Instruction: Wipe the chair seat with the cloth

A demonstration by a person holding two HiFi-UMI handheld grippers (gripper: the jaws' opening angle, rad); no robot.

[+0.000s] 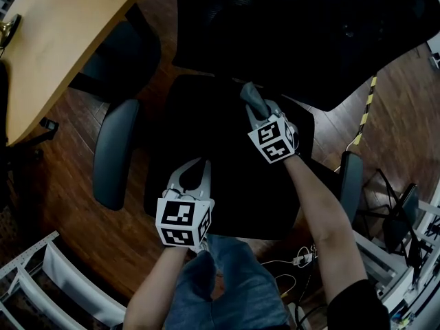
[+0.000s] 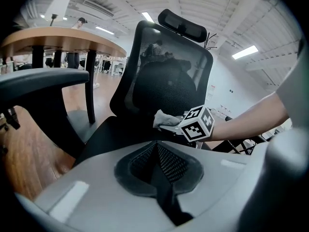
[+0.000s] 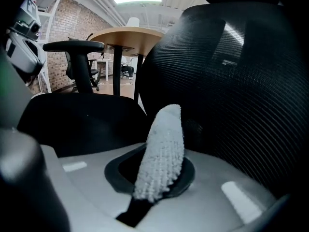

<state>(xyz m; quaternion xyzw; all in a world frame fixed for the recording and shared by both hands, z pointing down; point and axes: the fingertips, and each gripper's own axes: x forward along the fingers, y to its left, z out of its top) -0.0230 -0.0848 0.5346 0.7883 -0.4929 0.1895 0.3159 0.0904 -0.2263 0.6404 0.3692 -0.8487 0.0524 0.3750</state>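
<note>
The black chair seat (image 1: 206,133) fills the middle of the head view. A grey-white nubbly cloth (image 1: 254,97) is rolled lengthwise and sticks out of my right gripper (image 1: 260,113), which is shut on it. In the right gripper view the cloth (image 3: 164,141) points at the foot of the mesh backrest (image 3: 241,81), low over the seat's rear right. My left gripper (image 1: 201,165) hovers over the seat's front left, jaws together with nothing in them. In the left gripper view I see the cloth (image 2: 164,118) ahead, beside the right gripper's marker cube (image 2: 198,124).
A wooden table (image 1: 62,40) stands at the upper left. The chair's left armrest (image 1: 113,153) and right armrest (image 1: 350,176) flank the seat. My jeans-clad knees (image 1: 227,280) press at the seat's front. A white rack (image 1: 62,280) and cables (image 1: 302,258) lie on the wood floor.
</note>
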